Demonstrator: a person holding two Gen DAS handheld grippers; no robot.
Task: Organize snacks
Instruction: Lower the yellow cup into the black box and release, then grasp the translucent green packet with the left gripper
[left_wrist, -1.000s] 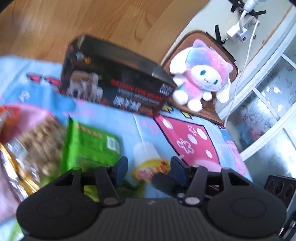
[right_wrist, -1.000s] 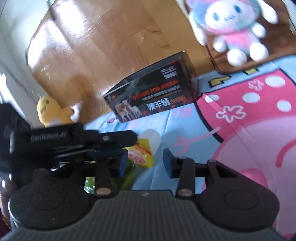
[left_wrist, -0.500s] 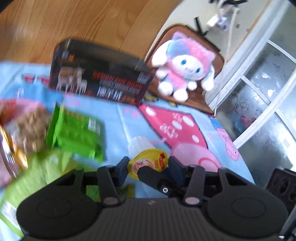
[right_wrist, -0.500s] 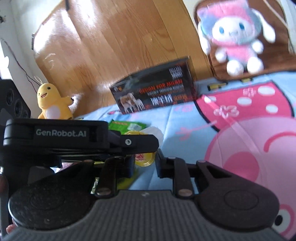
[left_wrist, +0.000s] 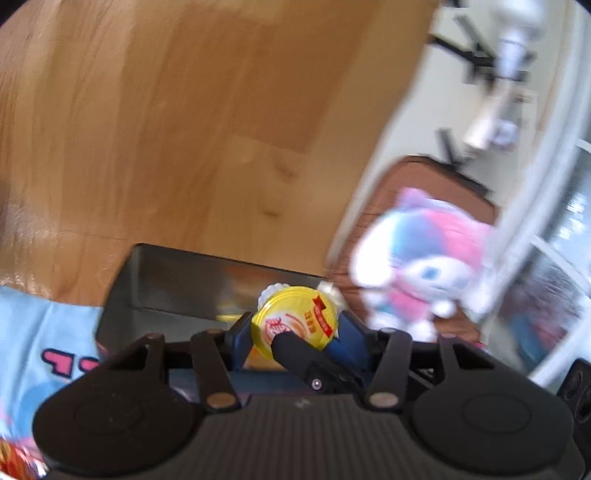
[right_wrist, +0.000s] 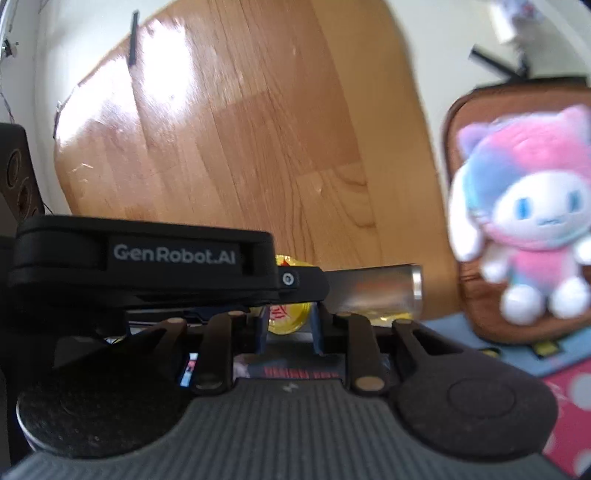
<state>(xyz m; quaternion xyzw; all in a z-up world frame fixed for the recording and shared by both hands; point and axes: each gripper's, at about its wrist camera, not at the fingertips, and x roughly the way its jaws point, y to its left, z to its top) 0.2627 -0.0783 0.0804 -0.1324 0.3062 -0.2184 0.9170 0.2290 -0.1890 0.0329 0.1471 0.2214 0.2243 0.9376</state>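
A small cup with a yellow foil lid (left_wrist: 295, 320) sits between the blue pads of both grippers. My left gripper (left_wrist: 293, 334) is shut on it, and my right gripper (right_wrist: 289, 319) grips the same cup (right_wrist: 286, 314) from the side. Both hold it above the open black snack box (left_wrist: 192, 291), at the box's near rim. In the right wrist view the left gripper's black body crosses in front and hides most of the cup and the box (right_wrist: 373, 286).
A pink and blue plush toy (right_wrist: 524, 229) sits on a brown cushion (right_wrist: 480, 306) to the right of the box. A blue and pink cartoon mat (left_wrist: 40, 343) lies under everything. Wooden floor (left_wrist: 184, 129) lies beyond. A dark speaker (right_wrist: 16, 173) stands far left.
Both grippers closed on the yellow-lidded cup, lifted it off the mat and carried it up and forward to the black box. The green snack packs have dropped out of view.
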